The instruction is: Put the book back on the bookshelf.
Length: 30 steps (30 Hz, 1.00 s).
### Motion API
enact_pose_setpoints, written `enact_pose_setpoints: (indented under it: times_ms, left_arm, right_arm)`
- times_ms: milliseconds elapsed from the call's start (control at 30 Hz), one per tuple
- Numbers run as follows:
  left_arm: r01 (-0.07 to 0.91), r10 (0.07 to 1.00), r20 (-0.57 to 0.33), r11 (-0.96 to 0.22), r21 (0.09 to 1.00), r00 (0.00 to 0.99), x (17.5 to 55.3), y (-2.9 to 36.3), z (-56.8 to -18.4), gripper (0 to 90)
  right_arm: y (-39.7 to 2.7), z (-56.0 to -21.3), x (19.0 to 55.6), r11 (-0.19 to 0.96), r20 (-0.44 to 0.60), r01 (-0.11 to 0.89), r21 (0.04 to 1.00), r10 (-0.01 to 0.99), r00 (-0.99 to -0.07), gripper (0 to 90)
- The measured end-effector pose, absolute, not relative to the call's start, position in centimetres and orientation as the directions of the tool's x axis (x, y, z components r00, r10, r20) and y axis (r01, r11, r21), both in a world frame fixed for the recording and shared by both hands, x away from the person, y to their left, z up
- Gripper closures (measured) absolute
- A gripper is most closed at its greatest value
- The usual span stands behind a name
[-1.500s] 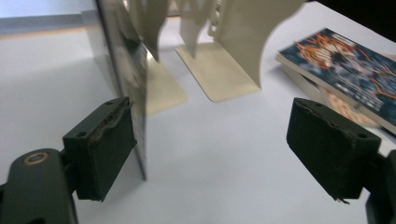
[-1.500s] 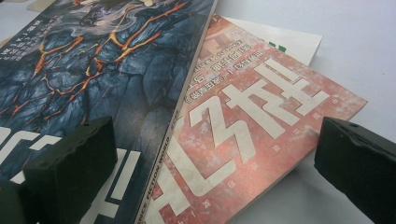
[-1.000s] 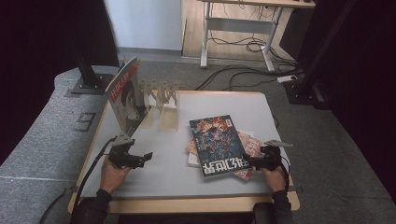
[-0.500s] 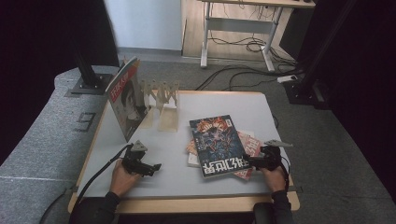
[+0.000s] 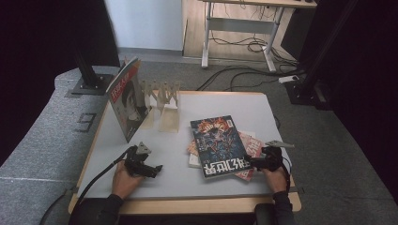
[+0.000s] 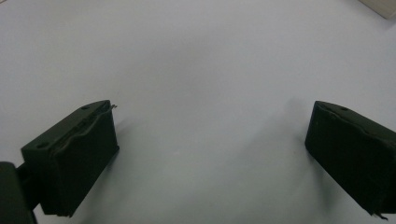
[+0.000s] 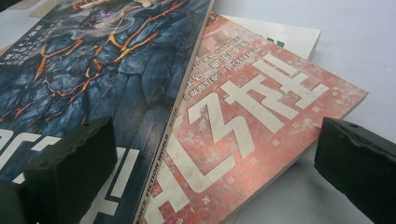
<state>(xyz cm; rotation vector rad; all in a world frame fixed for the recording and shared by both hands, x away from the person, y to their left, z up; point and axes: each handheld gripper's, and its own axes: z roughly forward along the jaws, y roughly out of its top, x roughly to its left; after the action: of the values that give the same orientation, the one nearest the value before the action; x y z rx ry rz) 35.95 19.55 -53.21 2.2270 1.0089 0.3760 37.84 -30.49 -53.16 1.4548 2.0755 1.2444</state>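
Note:
A dark magazine (image 5: 219, 144) with lava-like cover art (image 7: 93, 60) tops a pile near the table's right front. Under it lies a red magazine (image 5: 248, 149) with big pale characters (image 7: 243, 116), and a white one (image 7: 280, 35) below that. My right gripper (image 5: 253, 162) rests at the pile's right front edge, open, its jaws straddling the red cover's corner (image 7: 215, 177). My left gripper (image 5: 152, 169) sits low over bare table at the left front, open, with nothing between its jaws (image 6: 210, 154). A red-spined magazine (image 5: 126, 101) stands upright at the back left.
A pale wooden rack (image 5: 164, 101) with upright dividers stands behind the pile, beside the standing magazine. The white tabletop (image 5: 178, 164) has a wooden front edge. Cables trail from the left gripper off the table's front. A desk and black stands sit on the floor beyond.
My left gripper has slid rightward and slightly forward over the bare table. The right gripper and the magazine pile have stayed put.

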Motion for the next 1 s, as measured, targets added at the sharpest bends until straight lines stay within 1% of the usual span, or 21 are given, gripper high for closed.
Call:
enact_pose_setpoints:
  times_ms: [267, 467, 733, 1000]
  left_arm:
    - [0.561, 0.75, -0.008, -0.488, 0.668, 0.662, 36.0, 19.6, -53.2, 1.7]
    - [0.561, 0.75, -0.008, -0.488, 0.668, 0.662, 36.0, 19.6, -53.2, 1.7]
    - [0.561, 0.75, -0.008, -0.488, 0.668, 0.662, 36.0, 19.6, -53.2, 1.7]
    - [0.562, 0.75, -0.008, -0.488, 0.668, 0.662, 36.0, 19.6, -53.2, 1.7]
  right_arm:
    - [-30.3, -52.8, 37.9, 0.129, 0.191, 0.611, 0.781, 0.882, -0.431, 0.0]
    - [-29.6, -51.7, 37.6, 0.199, 0.092, 0.582, 0.788, 0.897, -0.431, 4.3]
    - [-28.7, -51.1, 38.1, 0.208, 0.11, 0.574, 0.792, 0.876, -0.469, 4.3]
    - [-26.7, -51.1, 39.4, 0.264, 0.097, 0.577, 0.773, 0.85, -0.518, 4.3]
